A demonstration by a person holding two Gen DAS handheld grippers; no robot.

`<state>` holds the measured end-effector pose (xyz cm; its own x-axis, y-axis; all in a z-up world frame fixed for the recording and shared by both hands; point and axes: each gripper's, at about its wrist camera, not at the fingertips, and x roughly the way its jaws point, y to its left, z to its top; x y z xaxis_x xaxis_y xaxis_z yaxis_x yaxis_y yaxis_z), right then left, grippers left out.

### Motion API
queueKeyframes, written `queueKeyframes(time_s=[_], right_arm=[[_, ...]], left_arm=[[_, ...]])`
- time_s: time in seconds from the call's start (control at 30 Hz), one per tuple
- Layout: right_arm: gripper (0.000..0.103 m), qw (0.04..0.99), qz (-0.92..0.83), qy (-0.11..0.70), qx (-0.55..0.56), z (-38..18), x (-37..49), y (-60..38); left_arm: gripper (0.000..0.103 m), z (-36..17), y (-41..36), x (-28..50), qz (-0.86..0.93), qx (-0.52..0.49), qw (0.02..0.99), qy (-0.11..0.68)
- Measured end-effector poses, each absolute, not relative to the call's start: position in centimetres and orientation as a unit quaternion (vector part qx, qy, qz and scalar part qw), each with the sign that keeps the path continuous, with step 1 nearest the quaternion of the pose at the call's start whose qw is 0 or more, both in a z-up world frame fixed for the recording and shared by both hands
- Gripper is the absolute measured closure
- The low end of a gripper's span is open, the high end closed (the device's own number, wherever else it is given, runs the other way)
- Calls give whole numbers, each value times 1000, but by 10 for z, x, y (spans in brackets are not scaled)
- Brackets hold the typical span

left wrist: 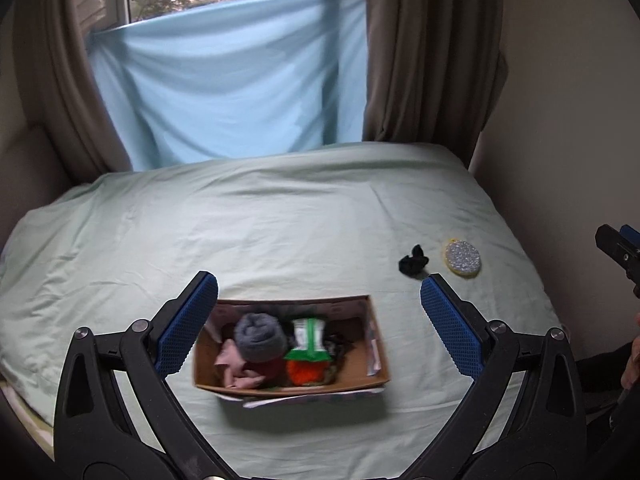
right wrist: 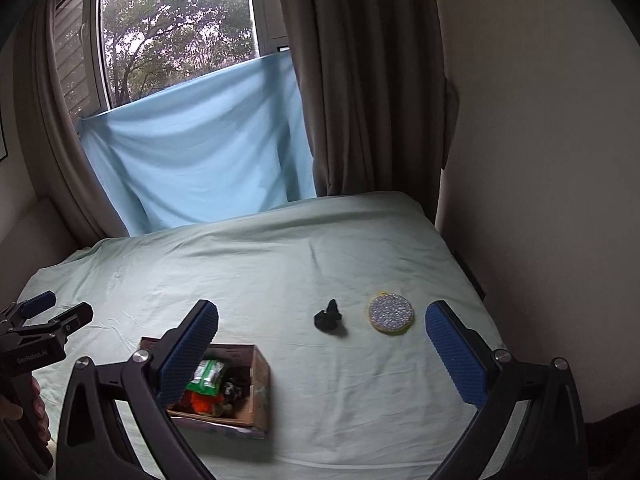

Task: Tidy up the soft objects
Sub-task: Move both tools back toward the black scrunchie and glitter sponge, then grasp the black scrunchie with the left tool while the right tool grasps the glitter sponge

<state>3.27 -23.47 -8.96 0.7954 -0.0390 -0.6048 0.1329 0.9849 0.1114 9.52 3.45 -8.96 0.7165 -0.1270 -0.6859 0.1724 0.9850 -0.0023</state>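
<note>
A cardboard box (left wrist: 376, 364) (right wrist: 261, 384) sits on the pale green bed. It holds a grey knitted ball (left wrist: 259, 337), a pink cloth (left wrist: 234, 368), an orange fluffy thing (left wrist: 305, 373) (right wrist: 200, 402) and a green-and-white packet (left wrist: 309, 334) (right wrist: 207, 374). A small black fabric piece (left wrist: 413, 264) (right wrist: 329, 316) and a round glittery silver sponge with a yellow rim (left wrist: 463, 259) (right wrist: 391, 313) lie on the sheet to the right of the box. My left gripper (left wrist: 319, 312) hovers open above the box, empty. My right gripper (right wrist: 322, 334) is open and empty, just short of the black piece.
The bed (left wrist: 280, 224) (right wrist: 280, 256) runs back to a window hung with a light blue sheet (left wrist: 228, 92) and brown curtains (left wrist: 428, 52). A wall (right wrist: 540, 160) borders the bed's right side. A hand (right wrist: 24, 412) holds the left gripper's handle.
</note>
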Motion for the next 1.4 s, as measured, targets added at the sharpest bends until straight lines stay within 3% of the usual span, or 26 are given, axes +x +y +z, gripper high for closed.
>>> queueKeyframes(time_s=[0.23,0.87,1.13,1.2,1.33,1.4], right_arm=[[0,937,-35,343,60,-131,77,-298],[0,912,44,407,16,-355,239,-400],[0,895,76,440,0,-434,285,-394],[0,891,81,446,-5,-447,291,-392],[2,884,75,462,-6,-467,295,-392],[3,885,70,460,-8,-472,294,-392]], left_arm=[[2,-132,-50,148,-99,19,912,397],[2,-373,-215,321,-120,26,856,502],[13,-448,-220,356,-88,28,838,538],[26,-465,-221,359,-81,40,831,549],[37,-482,-221,361,-75,48,825,558],[49,-482,-220,359,-79,49,828,553]])
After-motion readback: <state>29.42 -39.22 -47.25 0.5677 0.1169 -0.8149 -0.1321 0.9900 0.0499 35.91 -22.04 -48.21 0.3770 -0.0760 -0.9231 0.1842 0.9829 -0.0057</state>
